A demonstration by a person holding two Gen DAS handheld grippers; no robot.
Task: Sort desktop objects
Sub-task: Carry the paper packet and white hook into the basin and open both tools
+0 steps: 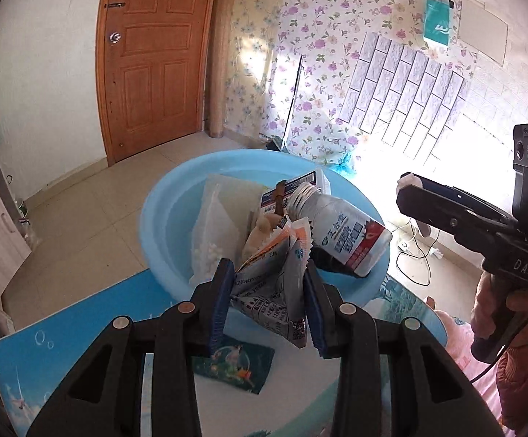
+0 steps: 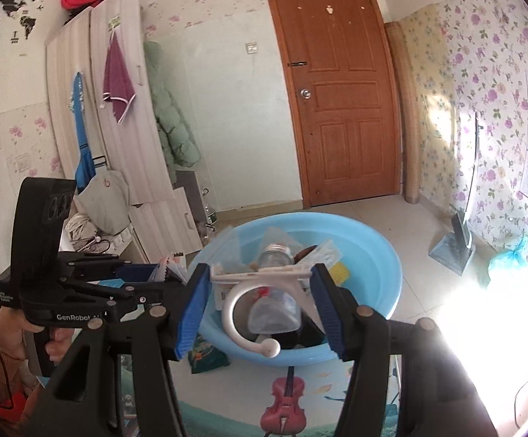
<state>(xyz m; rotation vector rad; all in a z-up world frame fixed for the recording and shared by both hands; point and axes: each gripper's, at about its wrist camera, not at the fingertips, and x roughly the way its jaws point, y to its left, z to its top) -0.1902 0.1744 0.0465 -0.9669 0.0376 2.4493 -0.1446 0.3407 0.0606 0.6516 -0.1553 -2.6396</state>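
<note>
blue basin [image 1: 161,218] mid-frame already holds a bottle [image 1: 340,233], box and bags. left gripper [image 1: 269,302] clamps a foil sachet [image 1: 271,291], right gripper [image 2: 260,309] clamps a white plastic hook [image 2: 253,313], both near the rim. card [image 1: 234,364] left on table, bottom centre

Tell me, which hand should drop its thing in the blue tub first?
Probably the left gripper: its snack packet hangs over the blue tub. The right gripper, holding a white hook, looks slightly farther back.
</note>
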